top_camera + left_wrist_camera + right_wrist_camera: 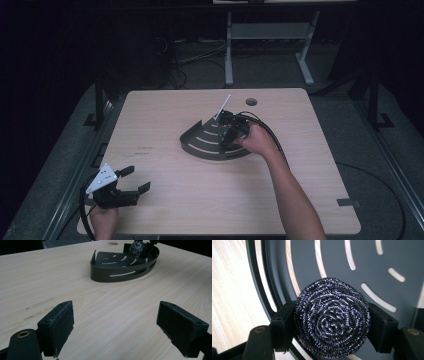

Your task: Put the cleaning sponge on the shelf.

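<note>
Right tongs [332, 322]: clamped on a steel wool scrubber [332, 320], one pad each side; held just above the rack floor, w/ the person's right hand [260, 140] over the rack's right part.
Rack: dark metal corner caddy [200, 142], slotted floor & curved slotted wall, mid-desk, slightly far of centre.
Left tongs [115, 322]: spread wide, nothing btwn pads; low over bare wood at near-left desk corner, well apart from caddy.
Desk [165, 195]: light wood, small round hole near far edge.
</note>
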Tool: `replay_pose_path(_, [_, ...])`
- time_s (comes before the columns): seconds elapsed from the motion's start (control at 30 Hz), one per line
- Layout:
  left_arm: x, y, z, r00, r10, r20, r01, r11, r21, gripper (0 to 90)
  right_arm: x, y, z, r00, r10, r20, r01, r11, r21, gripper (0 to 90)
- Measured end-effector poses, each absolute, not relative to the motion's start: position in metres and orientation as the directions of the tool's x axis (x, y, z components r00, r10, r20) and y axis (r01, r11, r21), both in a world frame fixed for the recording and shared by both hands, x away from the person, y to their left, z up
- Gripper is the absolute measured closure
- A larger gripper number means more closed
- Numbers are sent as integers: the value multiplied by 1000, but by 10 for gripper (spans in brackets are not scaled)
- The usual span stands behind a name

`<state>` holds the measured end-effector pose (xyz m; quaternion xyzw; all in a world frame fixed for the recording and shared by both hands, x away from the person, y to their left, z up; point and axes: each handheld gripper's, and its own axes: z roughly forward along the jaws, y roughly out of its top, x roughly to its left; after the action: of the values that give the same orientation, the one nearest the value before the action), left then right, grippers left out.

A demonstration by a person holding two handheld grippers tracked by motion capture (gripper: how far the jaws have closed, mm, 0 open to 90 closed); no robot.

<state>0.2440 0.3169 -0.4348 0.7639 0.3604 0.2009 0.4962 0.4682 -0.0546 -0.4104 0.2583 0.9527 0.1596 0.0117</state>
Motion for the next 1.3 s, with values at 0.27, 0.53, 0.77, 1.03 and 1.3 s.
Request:
replay_pose_path(0.27, [245,317,-435,659,751,-52,353,-247,902,137,472,-57,-424,-855,514,71,510,808,296,312])
replay_pose_path(0.53, [244,318,-435,657,752,-55,353,-242,904,137,475,-54,-428,-851,519,76,517,803,297,309])
replay_pose_path(0.77, [244,318,-435,656,752,-56,354,-242,904,137,475,-55,-430,-847,526,73,523,802,290,307])
replay_pose_path(1.03, [244,318,-435,658,751,-54,353,-245,903,137,475,-55,-431,-847,527,72,523,802,289,303])
replay_pose_path(1.3, [244,318,-435,658,751,-54,352,-244,903,137,475,-60,-435,-838,540,73,536,792,293,276])
